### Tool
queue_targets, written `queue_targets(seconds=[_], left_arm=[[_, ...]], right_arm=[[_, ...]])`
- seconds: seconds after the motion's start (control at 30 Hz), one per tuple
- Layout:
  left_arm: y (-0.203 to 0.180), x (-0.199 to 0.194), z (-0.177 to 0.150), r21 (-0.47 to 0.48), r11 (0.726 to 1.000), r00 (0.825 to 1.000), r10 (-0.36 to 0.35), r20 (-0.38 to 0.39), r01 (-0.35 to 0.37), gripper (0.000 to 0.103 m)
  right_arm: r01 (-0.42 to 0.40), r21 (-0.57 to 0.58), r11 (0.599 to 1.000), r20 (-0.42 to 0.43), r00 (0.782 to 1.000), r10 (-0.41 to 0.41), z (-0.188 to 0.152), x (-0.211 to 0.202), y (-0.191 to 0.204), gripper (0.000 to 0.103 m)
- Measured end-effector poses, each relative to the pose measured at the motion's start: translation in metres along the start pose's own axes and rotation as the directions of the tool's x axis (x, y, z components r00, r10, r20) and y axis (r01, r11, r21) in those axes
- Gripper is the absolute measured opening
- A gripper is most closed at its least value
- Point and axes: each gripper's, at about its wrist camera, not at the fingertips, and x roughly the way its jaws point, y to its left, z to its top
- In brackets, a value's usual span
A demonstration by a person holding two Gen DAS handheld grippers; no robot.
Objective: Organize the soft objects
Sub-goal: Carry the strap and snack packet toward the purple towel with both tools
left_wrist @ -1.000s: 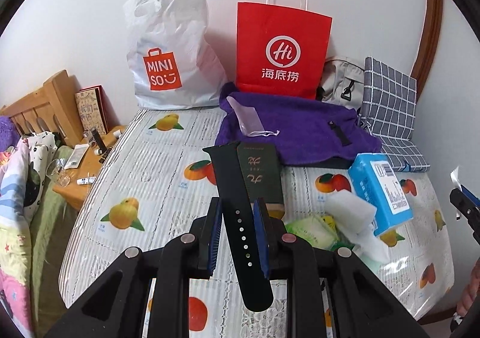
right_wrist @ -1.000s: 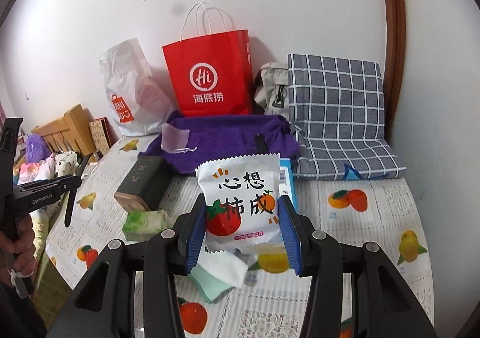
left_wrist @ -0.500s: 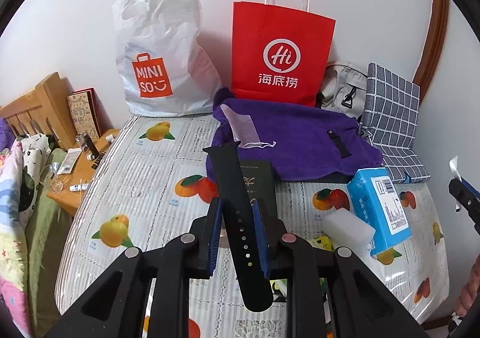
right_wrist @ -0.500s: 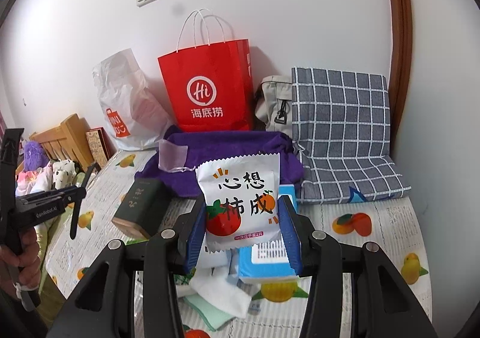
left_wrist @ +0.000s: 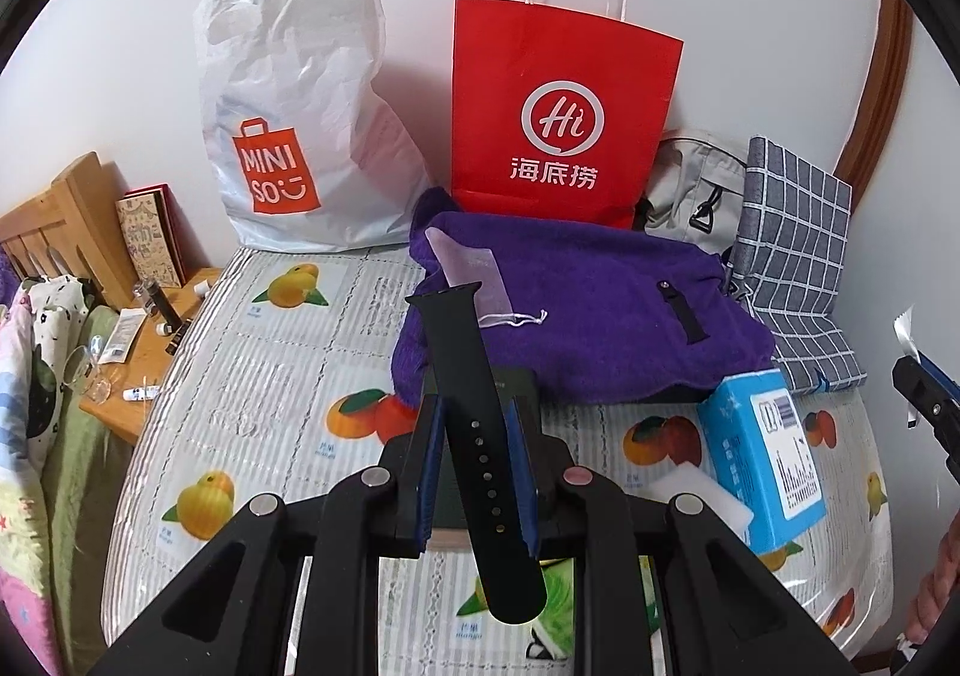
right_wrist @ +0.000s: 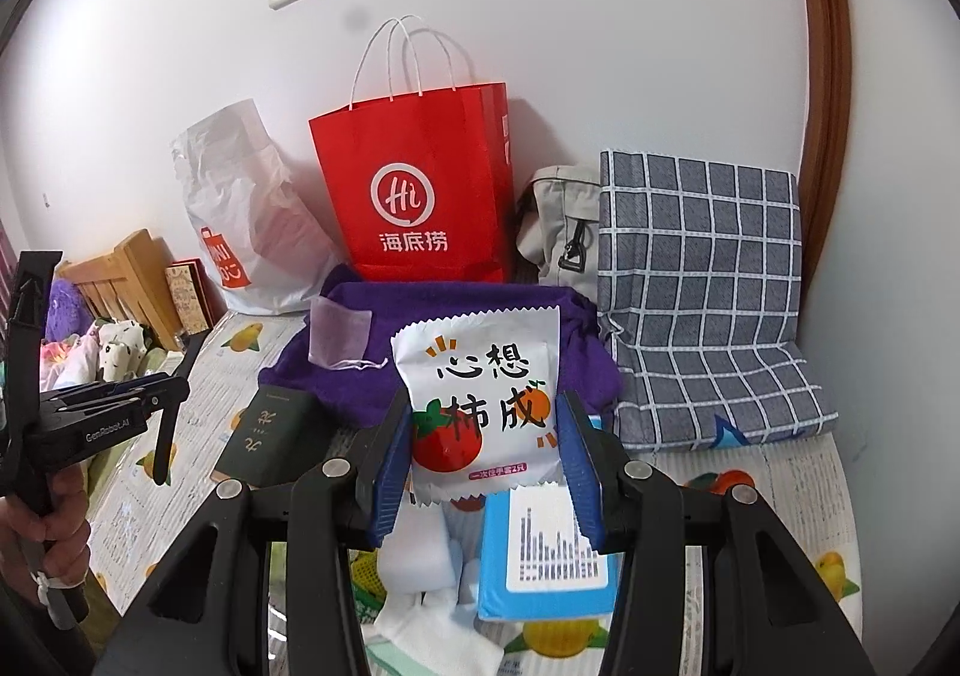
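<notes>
Gripping a black watch strap (left_wrist: pixel 480 436) at mid-frame, the left tool (left_wrist: pixel 474 472) is carrying it above the bed (left_wrist: pixel 288 376), while the right tool (right_wrist: pixel 486 466) is clamping a white snack packet (right_wrist: pixel 480 400), probably for bagging.

- The right gripper (right_wrist: pixel 486 472) clamps a white snack packet (right_wrist: pixel 480 406) printed with a tomato and an orange, held upright between its blue pads.
- Below the packet lie a blue box (right_wrist: pixel 549 562) and white tissues (right_wrist: pixel 420 556) on the fruit-print bed cover (right_wrist: pixel 780 484).
- Farther off a purple towel (right_wrist: pixel 420 310) lies before a red paper bag (right_wrist: pixel 420 184), with a white plastic bag (right_wrist: pixel 240 214) to its left and a checked cushion (right_wrist: pixel 702 280) to its right.
- A dark green box (right_wrist: pixel 270 436) sits left of the packet.
- At far left, a hand (right_wrist: pixel 48 526) holds the left gripper (right_wrist: pixel 162 406).
</notes>
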Motion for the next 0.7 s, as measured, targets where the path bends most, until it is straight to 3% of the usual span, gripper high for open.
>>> queue_targets(seconds=[0.57,0.7], left_arm=[[-0.001,0.040,0.040,0.005,1.000,1.000,-0.006,-0.014,0.006,0.021],[-0.002,0.049,0.049,0.000,0.999,0.999,-0.039,-0.015,0.039,0.021]], right_arm=[[-0.007,0.020,1.000,-0.011,1.000,0.008,0.027,0.055,-0.011,0.046],[0.006,0.028,1.000,-0.016,1.000,-0.005,0.032,0.068,-0.021,0.046]])
